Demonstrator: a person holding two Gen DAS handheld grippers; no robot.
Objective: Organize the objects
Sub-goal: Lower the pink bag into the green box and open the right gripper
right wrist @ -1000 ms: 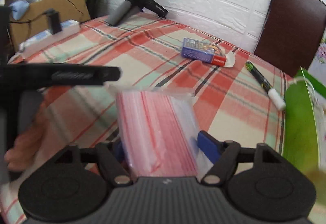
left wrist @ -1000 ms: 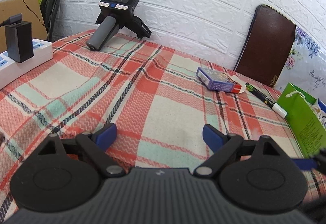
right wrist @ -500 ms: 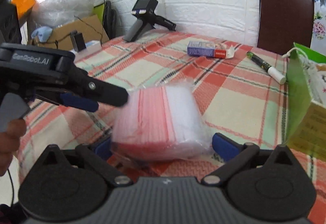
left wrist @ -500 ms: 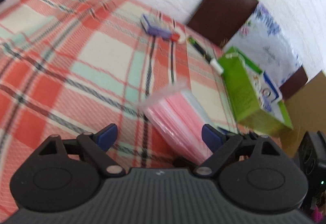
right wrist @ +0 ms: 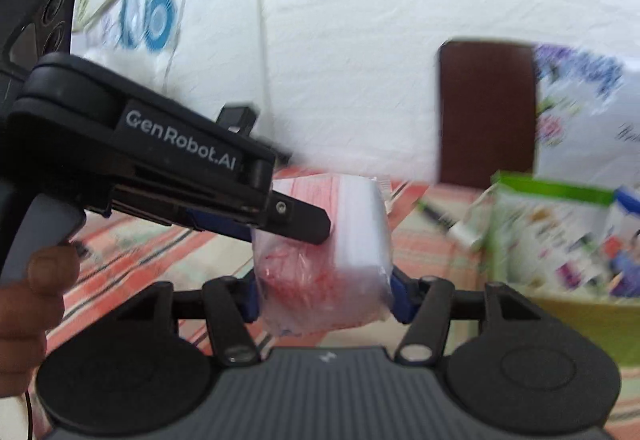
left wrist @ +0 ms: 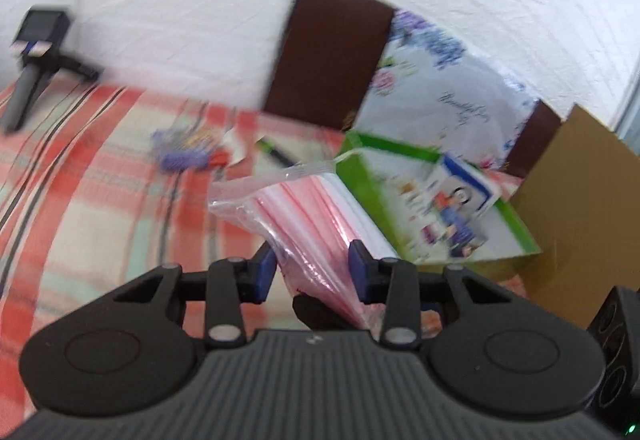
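A clear plastic pack of pink-and-white zip bags [left wrist: 304,215] is held in the air above the plaid table by both grippers. My left gripper [left wrist: 312,272] is shut on its side; in the right wrist view the left gripper [right wrist: 288,220] reaches in from the left onto the pack [right wrist: 344,240]. My right gripper [right wrist: 324,294] is shut on the pack's near end. A green gift bag [left wrist: 436,211] stands open just right of the pack, and shows in the right wrist view [right wrist: 560,236].
A blue card box [left wrist: 184,151] and a green marker [left wrist: 276,153] lie on the plaid tablecloth [left wrist: 80,199]. A black handheld device [left wrist: 32,55] stands at the far left. A brown chair back [left wrist: 332,51] and a cardboard box [left wrist: 580,224] border the table.
My left gripper has closed on the pack that the right gripper holds. Both grippers have lifted and tilted upward, toward the green bag side.
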